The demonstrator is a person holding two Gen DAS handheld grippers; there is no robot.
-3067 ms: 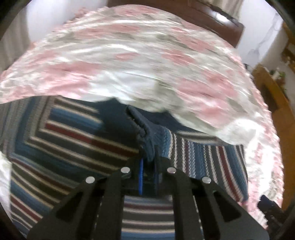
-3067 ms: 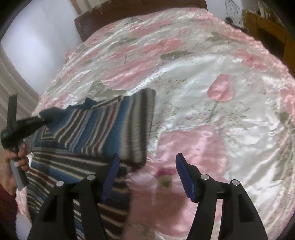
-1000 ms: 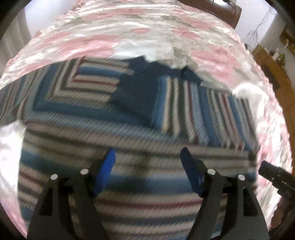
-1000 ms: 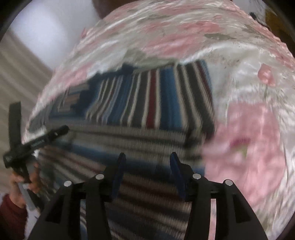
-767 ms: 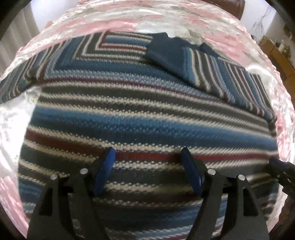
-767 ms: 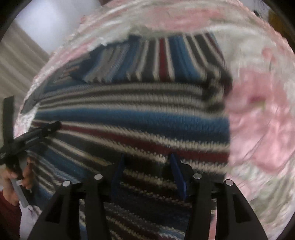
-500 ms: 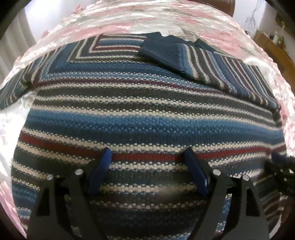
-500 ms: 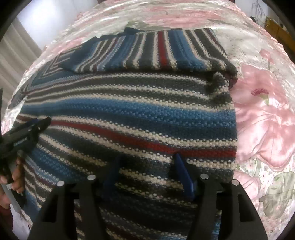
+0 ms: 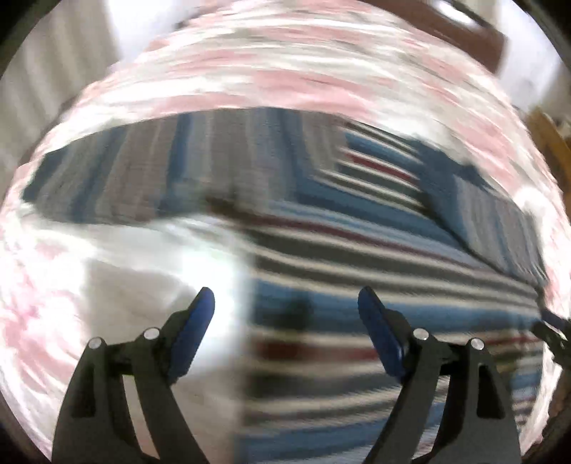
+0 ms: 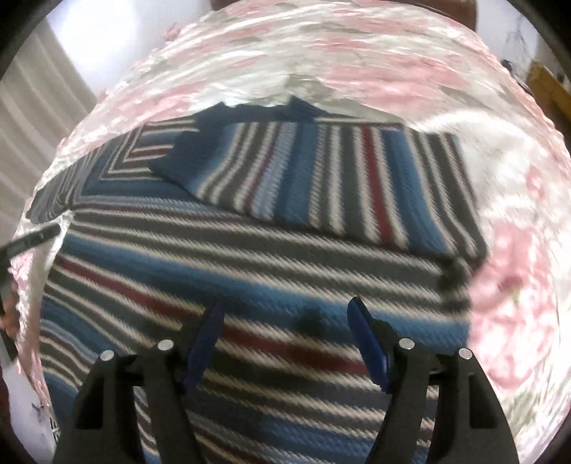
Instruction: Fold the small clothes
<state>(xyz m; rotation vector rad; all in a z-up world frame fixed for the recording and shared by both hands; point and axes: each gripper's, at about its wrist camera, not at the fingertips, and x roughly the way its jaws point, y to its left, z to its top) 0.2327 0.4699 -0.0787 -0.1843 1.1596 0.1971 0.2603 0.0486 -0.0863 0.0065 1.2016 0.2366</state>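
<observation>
A striped knit sweater (image 10: 249, 257) in blue, grey, white and red lies flat on the bed. Its right sleeve (image 10: 321, 185) is folded in across the chest. The left sleeve (image 9: 142, 171) stretches out to the side, blurred in the left wrist view. My left gripper (image 9: 285, 314) hangs open over the sweater's left side edge (image 9: 249, 285), one finger above the bedspread, the other above the knit. My right gripper (image 10: 285, 324) is open above the sweater's body, nothing between its fingers. The left gripper's tip (image 10: 35, 235) shows at the far left of the right wrist view.
A pink and white floral satin bedspread (image 10: 357, 57) covers the bed all around the sweater. A dark wooden headboard (image 9: 464, 32) stands at the far end. Wooden furniture (image 10: 549, 89) stands off to the right. A curtain (image 10: 32, 107) hangs at the left.
The left gripper has swung left from over the sweater's body to its left edge, bringing the outstretched sleeve into view. The right gripper has lifted back a little. Both stay open.
</observation>
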